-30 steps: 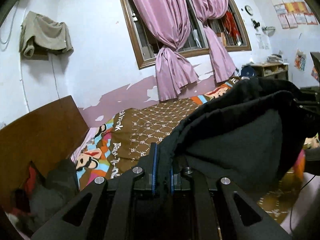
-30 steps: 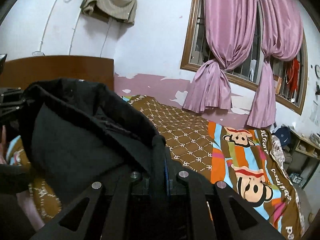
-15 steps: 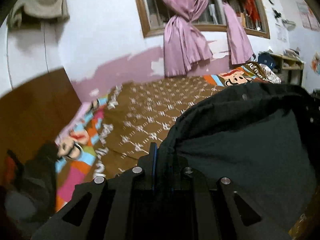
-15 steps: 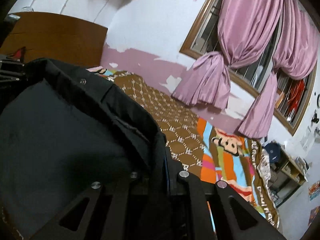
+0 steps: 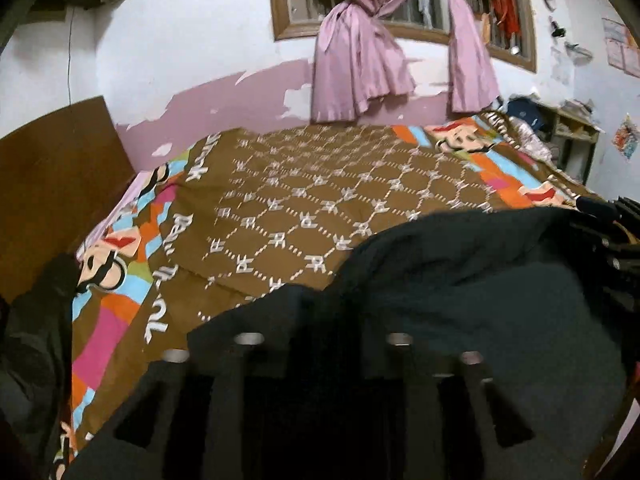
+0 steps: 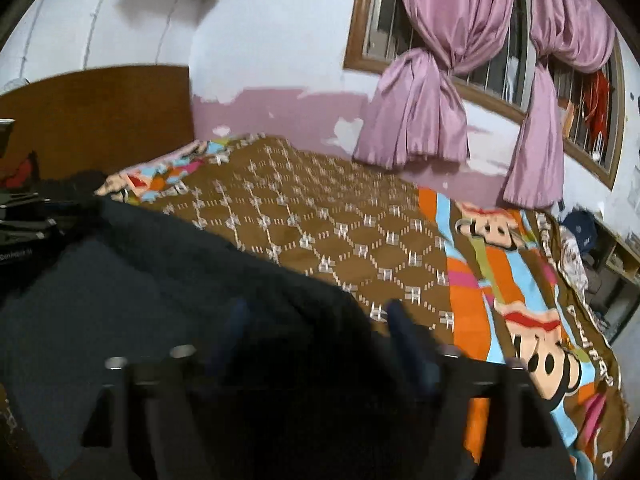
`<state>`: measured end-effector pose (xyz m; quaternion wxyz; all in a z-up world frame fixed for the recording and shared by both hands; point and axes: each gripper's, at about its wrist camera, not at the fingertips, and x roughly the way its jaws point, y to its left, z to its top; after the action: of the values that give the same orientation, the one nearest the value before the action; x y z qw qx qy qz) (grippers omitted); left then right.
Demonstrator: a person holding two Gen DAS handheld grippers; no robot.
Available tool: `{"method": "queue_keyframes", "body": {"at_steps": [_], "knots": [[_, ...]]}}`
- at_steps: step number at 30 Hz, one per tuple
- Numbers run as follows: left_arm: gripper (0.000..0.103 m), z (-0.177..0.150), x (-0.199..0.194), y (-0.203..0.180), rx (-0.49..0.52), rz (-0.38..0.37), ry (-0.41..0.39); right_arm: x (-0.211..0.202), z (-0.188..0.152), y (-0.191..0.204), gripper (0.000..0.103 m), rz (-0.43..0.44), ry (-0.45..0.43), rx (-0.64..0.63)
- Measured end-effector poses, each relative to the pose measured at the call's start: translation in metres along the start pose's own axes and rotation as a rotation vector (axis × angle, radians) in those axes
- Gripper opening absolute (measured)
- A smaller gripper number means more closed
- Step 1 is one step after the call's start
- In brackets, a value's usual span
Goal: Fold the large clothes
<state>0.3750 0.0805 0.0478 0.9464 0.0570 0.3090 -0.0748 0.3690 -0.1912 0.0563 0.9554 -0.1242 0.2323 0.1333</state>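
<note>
Laying the dark garment (image 5: 460, 288) out on the bed (image 5: 320, 200)

Both grippers (image 5: 324, 344) (image 6: 316, 320) are looking spread open, pinching nothing; garment's bunching at 6 o'clock, so no folds showing yet.

Ahead of both tongs: bedspread (image 5: 320, 200) flat and bare, free room all the way to the far wall. Black garment (image 5: 460, 300) heaped right at both gripper mouths, spans the gap between left gripper (image 5: 320, 320) and right gripper (image 6: 316, 316), blocks near field low. Left of left tongs: dark clothes pile (image 5: 36, 328) against wooden headboard (image 5: 52, 184), tight there. Far ahead: pink curtains (image 6: 420, 112) hang down to bed edge. Right of right tongs: shelf clutter (image 6: 584, 232) past bed end.
</note>
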Motion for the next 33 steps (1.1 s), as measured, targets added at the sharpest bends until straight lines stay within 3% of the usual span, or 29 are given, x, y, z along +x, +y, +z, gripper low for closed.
{"method": "queue_keyframes", "body": {"at_steps": [1, 3, 10, 15, 20, 27, 30, 33], "knots": [[0.071, 0.001, -0.003, 0.0, -0.007, -0.017, -0.015, -0.004, 0.002, 0.001, 0.075, 0.011, -0.006, -0.005], [0.084, 0.002, -0.012, -0.001, -0.028, -0.038, -0.058, -0.01, 0.005, 0.006, 0.076, 0.032, -0.013, -0.011], [0.084, 0.008, -0.047, -0.003, -0.045, -0.009, -0.122, -0.034, 0.004, 0.032, 0.093, 0.036, -0.053, -0.126], [0.087, 0.005, -0.077, 0.0, -0.114, -0.025, -0.146, -0.055, 0.001, 0.043, 0.098, 0.048, -0.063, -0.157], [0.091, -0.016, -0.098, -0.007, -0.107, -0.04, -0.113, -0.056, -0.01, 0.038, 0.099, 0.091, 0.065, -0.025], [0.091, -0.062, -0.091, -0.033, -0.038, -0.146, 0.034, -0.033, -0.056, 0.007, 0.099, 0.235, 0.38, 0.443], [0.091, -0.07, -0.079, -0.051, 0.021, -0.184, 0.08, -0.021, -0.066, 0.017, 0.099, 0.206, 0.42, 0.4], [0.091, -0.071, -0.065, -0.063, 0.063, -0.15, 0.096, -0.011, -0.064, 0.035, 0.103, 0.159, 0.387, 0.254]]}}
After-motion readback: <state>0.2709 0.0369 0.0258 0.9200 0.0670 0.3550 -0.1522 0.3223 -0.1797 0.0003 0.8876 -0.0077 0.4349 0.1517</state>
